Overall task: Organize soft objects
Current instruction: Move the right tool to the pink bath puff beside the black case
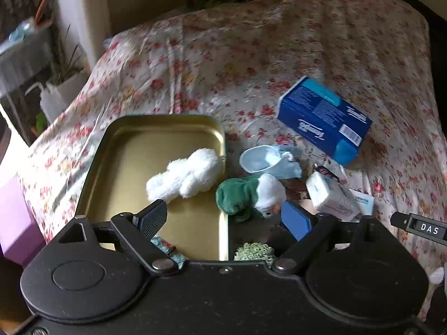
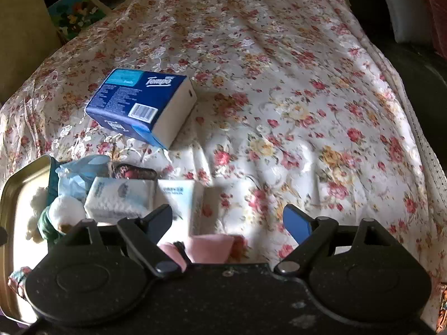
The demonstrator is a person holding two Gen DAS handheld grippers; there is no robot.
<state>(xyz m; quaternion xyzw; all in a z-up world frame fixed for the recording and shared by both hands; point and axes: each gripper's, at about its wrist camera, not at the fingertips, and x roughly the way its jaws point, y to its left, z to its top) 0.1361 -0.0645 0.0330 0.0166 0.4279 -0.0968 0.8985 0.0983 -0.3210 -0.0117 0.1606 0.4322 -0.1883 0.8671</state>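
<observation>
A gold tin tray (image 1: pixel 134 150) lies on the flowered bedspread with a white fluffy plush (image 1: pixel 184 178) inside. A green and white plush bird (image 1: pixel 248 195) lies against the tray's right rim, and a light blue sock (image 1: pixel 282 162) lies just beyond it. My left gripper (image 1: pixel 225 219) hangs open over the tray's rim and the bird, gripping nothing. My right gripper (image 2: pixel 227 223) is open above the bedspread. A pink soft item (image 2: pixel 209 248) lies low between its finger bases, with no pad pressing on it. The tray (image 2: pixel 16 189) and bird (image 2: pixel 61 215) sit to its left.
A blue tissue box (image 1: pixel 324 120) (image 2: pixel 142 103), a white tissue pack (image 1: pixel 332 195) (image 2: pixel 120 198) and a white packet (image 2: pixel 176 198) lie on the bed. A green knit piece (image 1: pixel 254 251) and a teal knit piece (image 1: pixel 167 248) lie under the left gripper. A purple box (image 1: pixel 14 217) stands beside the bed.
</observation>
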